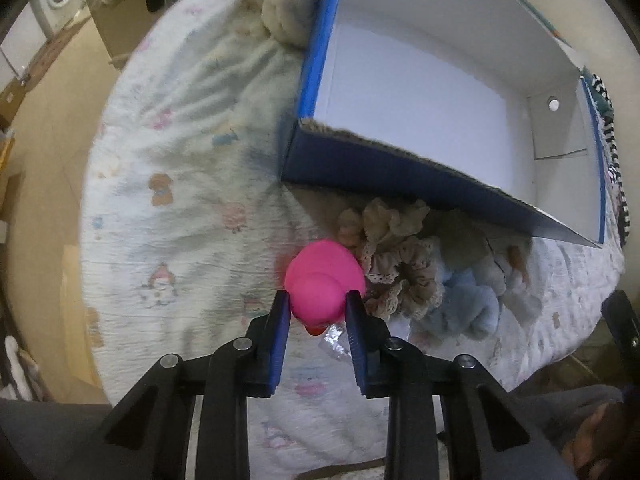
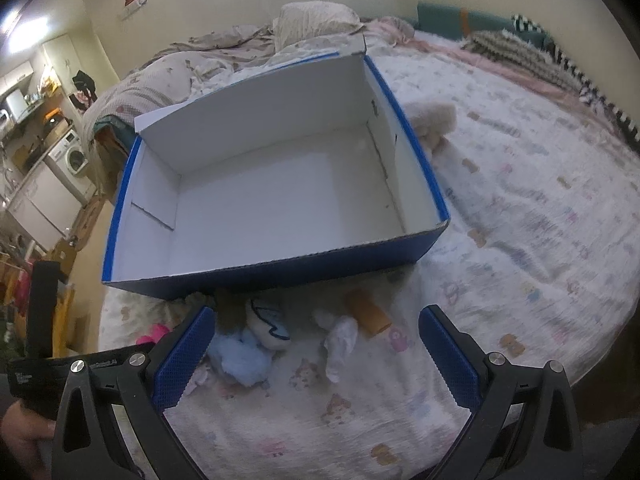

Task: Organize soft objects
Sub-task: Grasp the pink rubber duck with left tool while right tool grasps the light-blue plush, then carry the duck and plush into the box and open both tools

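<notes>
The bed (image 2: 520,208), under a printed quilt, carried everything. Ahead of both sets of fingers sat the blue box (image 1: 400,172), white inside and with nothing in it. Between box and fingers lay the soft pile: a lace-edged scrunchie (image 1: 404,276) and a pale blue plush (image 1: 464,312) just right of the left fingers, a tan roll (image 2: 368,314) ahead of the right ones.

The left gripper (image 1: 316,308) had its fingers closed on the pink duck (image 1: 324,280), pinching the head, beak toward the camera. The right gripper (image 2: 316,336) hung spread wide over the pile, gripping nothing.

The sound course, I judged, was to keep the squeeze gentle, lift the duck clear of the scrunchie, carry it forward over the near wall, and release low inside.
</notes>
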The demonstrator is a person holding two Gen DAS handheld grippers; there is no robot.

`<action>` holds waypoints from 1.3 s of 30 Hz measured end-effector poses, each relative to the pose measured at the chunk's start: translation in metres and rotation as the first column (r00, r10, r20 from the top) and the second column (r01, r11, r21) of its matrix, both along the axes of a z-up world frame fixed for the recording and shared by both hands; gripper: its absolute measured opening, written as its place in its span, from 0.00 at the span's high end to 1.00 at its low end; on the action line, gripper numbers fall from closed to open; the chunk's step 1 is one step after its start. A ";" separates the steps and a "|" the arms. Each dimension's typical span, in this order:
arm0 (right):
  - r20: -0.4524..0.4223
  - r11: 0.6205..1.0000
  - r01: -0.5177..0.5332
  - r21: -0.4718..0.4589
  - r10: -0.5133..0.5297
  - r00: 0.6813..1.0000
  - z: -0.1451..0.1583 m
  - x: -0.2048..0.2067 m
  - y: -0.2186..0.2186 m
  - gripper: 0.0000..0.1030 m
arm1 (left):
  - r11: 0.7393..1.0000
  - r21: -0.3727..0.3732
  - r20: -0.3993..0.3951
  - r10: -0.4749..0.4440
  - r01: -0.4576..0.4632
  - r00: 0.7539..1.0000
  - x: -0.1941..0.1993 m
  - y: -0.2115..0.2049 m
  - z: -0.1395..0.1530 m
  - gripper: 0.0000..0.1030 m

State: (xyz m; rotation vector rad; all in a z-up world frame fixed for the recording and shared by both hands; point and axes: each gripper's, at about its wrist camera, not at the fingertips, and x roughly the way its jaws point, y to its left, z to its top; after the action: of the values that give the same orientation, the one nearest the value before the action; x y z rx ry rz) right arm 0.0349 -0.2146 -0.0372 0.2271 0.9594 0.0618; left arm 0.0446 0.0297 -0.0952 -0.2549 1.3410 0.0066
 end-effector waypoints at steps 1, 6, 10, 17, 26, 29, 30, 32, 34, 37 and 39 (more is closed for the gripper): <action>-0.018 1.000 -0.006 0.022 0.007 1.000 -0.003 0.002 0.000 0.00 | 1.000 0.016 0.010 0.003 -0.003 1.000 -0.003 0.000 0.007 0.76; -0.176 0.975 -0.046 0.219 0.086 0.981 -0.032 0.016 0.007 0.00 | 0.999 0.035 0.052 0.002 -0.004 0.999 -0.015 0.006 0.022 0.76; -0.283 0.948 -0.051 0.314 0.145 0.948 -0.058 0.028 0.027 0.21 | 0.999 0.051 0.075 0.000 -0.004 0.997 -0.020 0.009 0.027 0.76; -0.375 0.955 -0.021 0.297 0.137 0.917 -0.086 0.045 0.057 0.22 | 0.998 0.045 0.080 0.036 -0.040 0.996 -0.021 0.026 0.024 0.76; -0.352 0.965 -0.091 0.244 0.176 0.919 -0.087 0.042 0.072 0.78 | 0.997 0.043 0.088 0.053 -0.056 0.995 -0.026 0.032 0.024 0.76; -0.286 0.955 -0.108 0.276 0.189 0.939 -0.072 0.035 0.067 0.80 | 0.997 0.046 0.098 0.051 -0.055 0.994 -0.027 0.030 0.026 0.76; -0.268 0.953 -0.112 0.281 0.190 0.944 -0.067 0.032 0.065 0.81 | 0.997 0.048 0.101 0.048 -0.054 0.994 -0.027 0.029 0.027 0.76; -0.233 0.947 -0.123 0.298 0.197 0.952 -0.057 0.025 0.060 0.81 | 0.997 0.056 0.109 0.043 -0.049 0.993 -0.027 0.027 0.028 0.76; -0.195 0.941 -0.139 0.308 0.205 0.959 -0.046 0.017 0.056 0.81 | 0.997 0.064 0.118 0.039 -0.046 0.992 -0.028 0.025 0.030 0.76; -0.123 0.935 -0.172 0.312 0.219 0.968 -0.027 0.005 0.046 0.81 | 0.996 0.079 0.131 0.033 -0.044 0.991 -0.028 0.022 0.032 0.76; -0.086 0.927 -0.187 0.326 0.225 0.971 -0.017 -0.001 0.040 0.81 | 0.996 0.083 0.141 0.031 -0.043 0.990 -0.029 0.020 0.034 0.76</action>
State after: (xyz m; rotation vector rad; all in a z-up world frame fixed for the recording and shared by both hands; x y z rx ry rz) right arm 0.0336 -0.1742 -0.0542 0.4286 1.0911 0.4024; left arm 0.0161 0.0501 -0.0611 -0.2043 1.1937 0.0764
